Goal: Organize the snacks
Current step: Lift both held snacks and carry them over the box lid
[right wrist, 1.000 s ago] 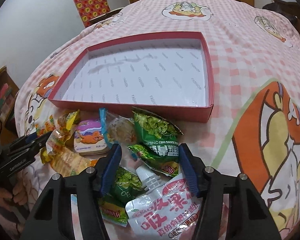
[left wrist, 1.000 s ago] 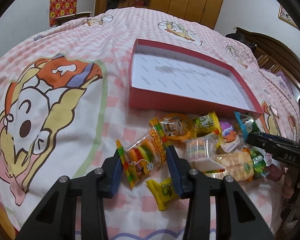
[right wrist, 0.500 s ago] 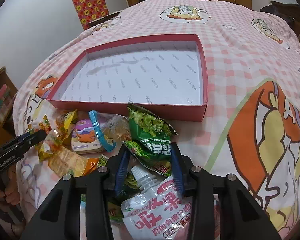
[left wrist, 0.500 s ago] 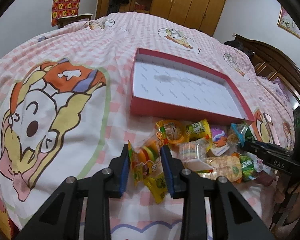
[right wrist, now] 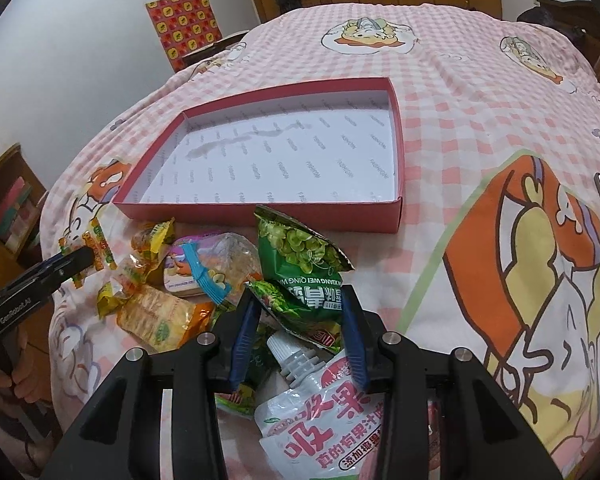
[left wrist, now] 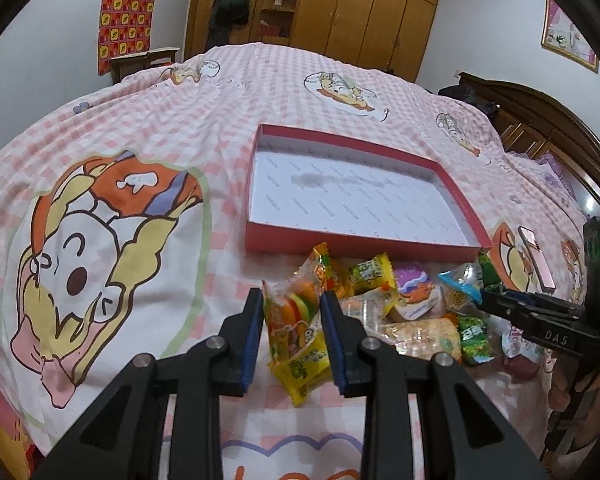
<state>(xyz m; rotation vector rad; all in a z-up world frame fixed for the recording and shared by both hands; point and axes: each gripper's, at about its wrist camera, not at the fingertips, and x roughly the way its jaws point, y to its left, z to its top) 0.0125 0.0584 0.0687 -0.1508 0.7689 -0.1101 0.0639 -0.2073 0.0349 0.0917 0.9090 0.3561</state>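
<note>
My left gripper point(left wrist: 292, 300) is shut on a burger gummy packet point(left wrist: 294, 312) and holds it lifted just above the bed. My right gripper point(right wrist: 298, 300) is shut on a green pea snack bag point(right wrist: 300, 264), raised off the pile. A shallow red box with a white floor point(left wrist: 356, 240) lies empty beyond the snacks; it also shows in the right wrist view point(right wrist: 260, 212). Loose snacks lie in front of it: a rice cracker pack point(right wrist: 156, 312), a purple jelly cup point(left wrist: 414, 292), a white spouted juice pouch point(right wrist: 324, 420).
The pink checked bedspread point(left wrist: 100, 140) with cartoon prints covers the bed. A phone point(left wrist: 536, 260) lies on it to the right of the box. A dark wooden headboard point(left wrist: 548, 120) and wardrobes point(left wrist: 360, 12) stand behind.
Both grippers closed from open: the left onto the burger gummy packet, the right onto the green pea bag. Both packets have risen off the pile.
</note>
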